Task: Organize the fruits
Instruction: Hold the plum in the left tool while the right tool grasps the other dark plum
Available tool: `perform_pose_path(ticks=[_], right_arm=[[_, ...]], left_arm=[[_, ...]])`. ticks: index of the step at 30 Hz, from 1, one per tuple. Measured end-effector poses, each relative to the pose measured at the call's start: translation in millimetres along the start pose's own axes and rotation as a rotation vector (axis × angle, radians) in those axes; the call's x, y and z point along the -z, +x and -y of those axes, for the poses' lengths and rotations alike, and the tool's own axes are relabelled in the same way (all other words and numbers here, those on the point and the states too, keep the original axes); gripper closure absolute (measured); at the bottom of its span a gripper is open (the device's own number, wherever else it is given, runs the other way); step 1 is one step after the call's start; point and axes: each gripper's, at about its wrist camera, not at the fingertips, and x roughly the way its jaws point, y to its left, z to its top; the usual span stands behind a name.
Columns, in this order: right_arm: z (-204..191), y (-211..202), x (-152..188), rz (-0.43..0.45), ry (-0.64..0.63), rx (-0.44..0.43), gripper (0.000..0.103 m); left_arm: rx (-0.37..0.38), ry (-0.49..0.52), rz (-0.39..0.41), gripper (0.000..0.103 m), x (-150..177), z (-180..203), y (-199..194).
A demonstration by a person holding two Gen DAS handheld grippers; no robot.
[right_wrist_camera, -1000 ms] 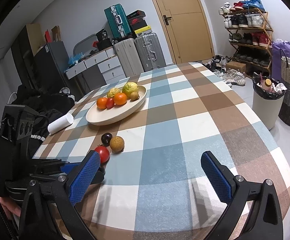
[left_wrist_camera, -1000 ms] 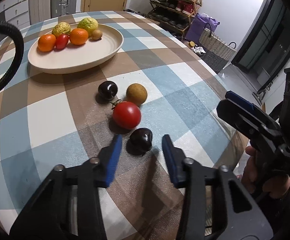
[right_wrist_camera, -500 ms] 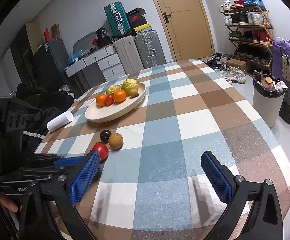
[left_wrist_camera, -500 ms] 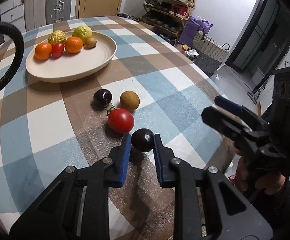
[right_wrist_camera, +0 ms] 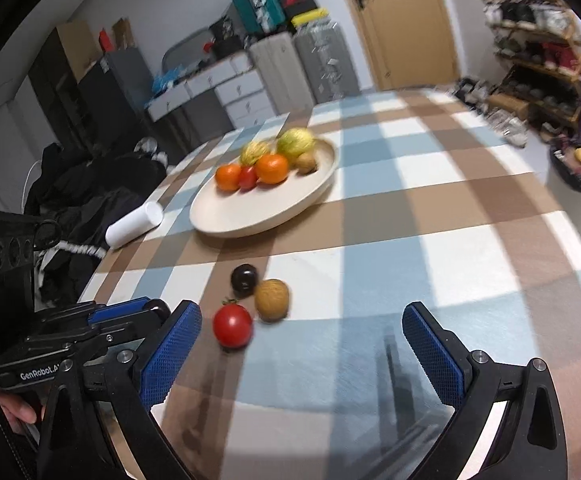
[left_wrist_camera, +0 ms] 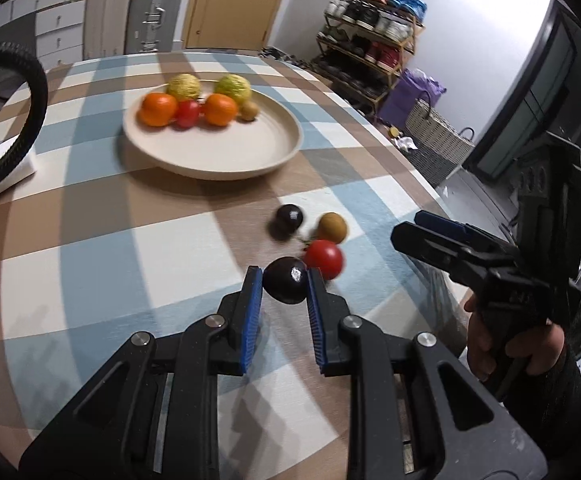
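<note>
Checked cloth in brown, blue and white covers our round worktop [left_wrist_camera: 90, 248], with suitcases, a door and a shoe rack behind it at the top of both views. Our left claw [left_wrist_camera: 281, 284] is clenched on a dark plum [left_wrist_camera: 285, 285], which sits between the blue pads at the centre of the left wrist view and looks lifted clear of the cloth, though blur makes that hard to confirm. Just past it, right of centre, a red tomato [left_wrist_camera: 324, 258], a brown round fruit [left_wrist_camera: 332, 227] and a second dark plum [left_wrist_camera: 289, 217] lie close together on the worktop. Our right claw [right_wrist_camera: 302, 356] hangs released at the bottom of its own view, jaws wide and holding nothing, with the tomato just ahead of its left pad. Farther off, in the upper middle of both views, the cream plate [left_wrist_camera: 226, 156] already carries two oranges, a small tomato, two yellow-green fruits and a small brown one, bunched at its far side. We judge the job roughly two-thirds done: six fruits are plated, one is in hand, and three wait on the cloth.
</note>
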Motion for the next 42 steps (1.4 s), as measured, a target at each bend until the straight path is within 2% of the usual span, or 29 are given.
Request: perform_pose_path(ticks=[8, 12, 14, 16, 20, 22, 30, 36, 42], right_arm=[[-37.0, 38.3, -27.0, -0.093, -0.164, 0.007, 0.003], [-50.5, 57.5, -36.3, -0.152, -0.234, 0.011, 0.026], [-55.4, 66.7, -36.5, -0.186, -0.261, 0.007, 0.031], [-60.1, 70.4, -35.6, -0.203, -0.281, 0.003, 0.042], [-67.3, 74.6, -32.1, -0.222, -0.317, 0.012, 0.049], [-67.8, 77.2, -31.2, -0.234, -0.319, 0.019, 0.057], [-66.2, 81.5, -31.3, -0.239, -0.338, 0.047, 0.077], [-62.0, 81.2, -35.6, -0.239, -0.318, 0.022, 0.078], [-53.3, 67.5, -47.7, -0.167, -0.249, -0.058, 0.079]], left_arm=[[-0.02, -0.062, 0.018, 0.083, 5.2, -36.7, -11.9], [-0.02, -0.089, 0.028, 0.083, 6.1, -46.6, -13.6], [-0.017, -0.096, 0.033, 0.083, 6.3, -50.5, -15.9], [-0.017, -0.104, 0.04, 0.083, 6.2, -54.2, -18.2], [-0.017, -0.122, 0.046, 0.083, 7.4, -62.6, -22.0], [-0.018, -0.129, 0.047, 0.083, 6.6, -65.9, -21.1], [-0.019, -0.134, 0.05, 0.083, 1.5, -70.6, -17.2], [-0.028, -0.127, 0.058, 0.083, -11.7, -70.7, -13.3], [-0.037, -0.115, 0.063, 0.083, -29.9, -68.6, -6.8]])
